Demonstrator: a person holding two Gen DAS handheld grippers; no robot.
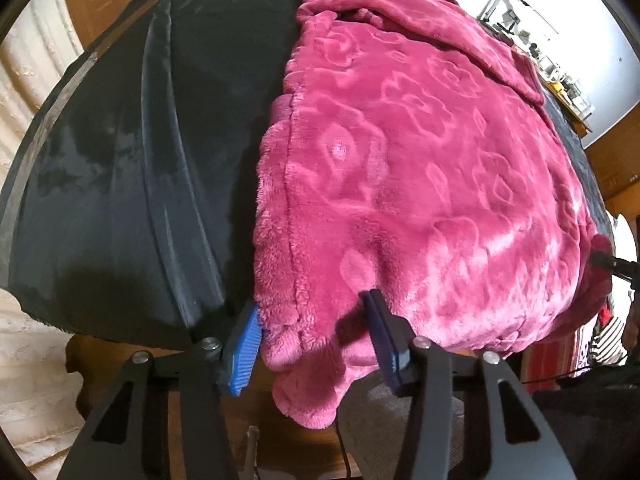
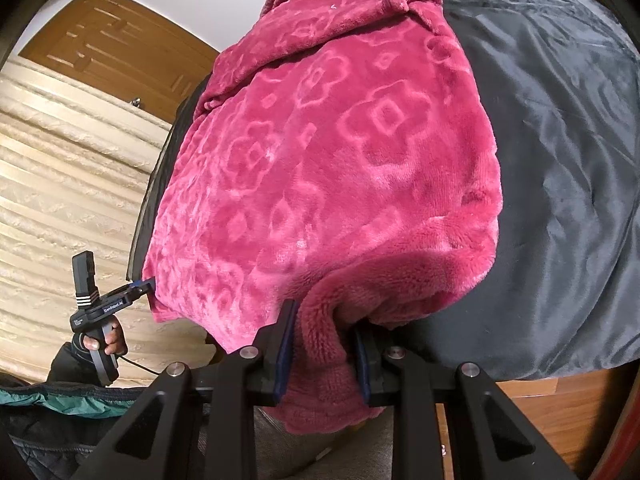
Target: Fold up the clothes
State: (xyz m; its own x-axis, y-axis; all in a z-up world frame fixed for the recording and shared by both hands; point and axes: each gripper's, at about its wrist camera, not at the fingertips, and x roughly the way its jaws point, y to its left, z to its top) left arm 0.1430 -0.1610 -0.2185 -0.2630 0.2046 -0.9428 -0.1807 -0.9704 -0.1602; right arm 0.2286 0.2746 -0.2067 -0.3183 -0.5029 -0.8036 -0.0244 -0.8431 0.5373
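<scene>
A pink fleece garment [image 1: 400, 152] with an embossed flower pattern lies spread on a black cloth-covered table [image 1: 120, 160]. Its near hem hangs over the table's front edge. My left gripper [image 1: 312, 320] stands open around the hem's left corner, one blue pad [image 1: 244, 344] beside the fabric's edge and the other on its right; the cloth between hangs flat. In the right wrist view my right gripper [image 2: 324, 336] is shut on a bunched fold of the garment [image 2: 340, 152] at the hem's right corner. The left gripper [image 2: 142, 286], held by a hand, touches the far corner there.
Black cloth [image 2: 560, 160] shows bare on both sides of the garment. A cream quilted bed cover [image 2: 60, 180] lies left of the table, with a wooden door [image 2: 120, 40] behind it. A cluttered shelf [image 1: 540, 48] stands at the back right. Wooden floor [image 2: 540, 392] shows below the table edge.
</scene>
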